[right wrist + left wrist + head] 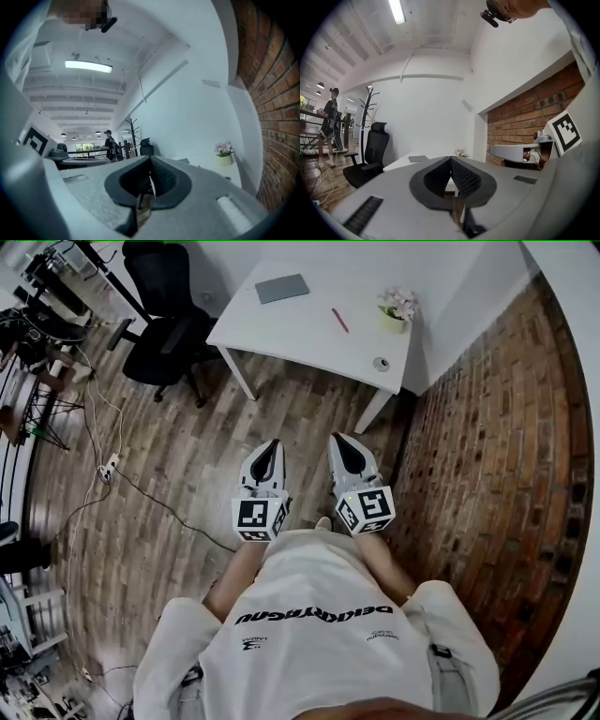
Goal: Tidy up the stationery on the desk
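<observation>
A white desk (281, 329) stands in the corner ahead of me. On it lie a grey notebook (281, 288), a red pen (339, 320) and a small round grey item (381, 364). My left gripper (271, 444) and right gripper (341, 439) are held side by side in front of my body, well short of the desk, both shut with nothing between the jaws. In the left gripper view the jaws (450, 159) meet in front of the desk edge and the notebook (417, 158). The right gripper view shows its closed tips (150, 159) level with the desk.
A potted flower (397, 307) sits at the desk's far right corner, seen too as flower (224, 153). A black office chair (164, 324) stands left of the desk. A brick wall (497, 456) runs along the right. Cables (103, 465) trail on the wooden floor at left. A person (331, 123) stands far off.
</observation>
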{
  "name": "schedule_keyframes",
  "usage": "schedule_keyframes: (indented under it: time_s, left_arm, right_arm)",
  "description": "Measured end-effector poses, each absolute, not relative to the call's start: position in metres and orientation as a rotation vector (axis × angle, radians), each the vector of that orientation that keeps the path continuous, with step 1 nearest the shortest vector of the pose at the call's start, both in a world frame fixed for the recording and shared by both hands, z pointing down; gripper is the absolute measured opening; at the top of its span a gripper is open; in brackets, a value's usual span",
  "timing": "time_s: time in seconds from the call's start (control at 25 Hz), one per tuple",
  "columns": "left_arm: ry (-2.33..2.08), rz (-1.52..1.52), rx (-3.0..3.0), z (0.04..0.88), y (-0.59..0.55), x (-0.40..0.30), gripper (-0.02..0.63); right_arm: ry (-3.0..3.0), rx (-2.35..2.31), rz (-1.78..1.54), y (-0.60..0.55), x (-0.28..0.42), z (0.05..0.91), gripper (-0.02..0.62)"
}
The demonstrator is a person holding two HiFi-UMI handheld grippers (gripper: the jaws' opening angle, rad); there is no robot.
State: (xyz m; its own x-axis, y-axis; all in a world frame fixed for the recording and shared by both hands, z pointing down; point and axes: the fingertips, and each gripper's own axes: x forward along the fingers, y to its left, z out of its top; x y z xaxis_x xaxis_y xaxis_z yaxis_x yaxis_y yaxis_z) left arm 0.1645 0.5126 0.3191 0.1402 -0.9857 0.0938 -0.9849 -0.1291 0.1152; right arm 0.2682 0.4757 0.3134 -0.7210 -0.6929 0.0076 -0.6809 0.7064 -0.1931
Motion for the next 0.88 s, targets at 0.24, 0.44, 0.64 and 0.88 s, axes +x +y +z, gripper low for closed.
schedule_keyframes:
  time_s: [0.24,0.44,0.64,0.88]
  left_arm:
    - [-2.002,0.016,2.210,0.336,0.506,0.184,-0.002]
    - [-1.982,0.027,2.187,0.346,0.488,0.183,-0.002]
    - [-1.943,0.003,2.212,0.355,0.452,0.165,-0.002]
    - [-1.910,-0.021,2.242,0.352,0.362,0.103,-0.002]
  right_arm:
    - [2.840,-1.130,-0.295,0.459,0.284,0.321,-0.005]
    - [2.881,-1.109,-0.313,0.443,0.276,0.333,-0.005]
    - [2.901,-1.118,-0.279,0.413,0.251,0.340,-0.005]
    - [2.875,-1.194,-0.276,0.329,0.195,0.341,-0.006]
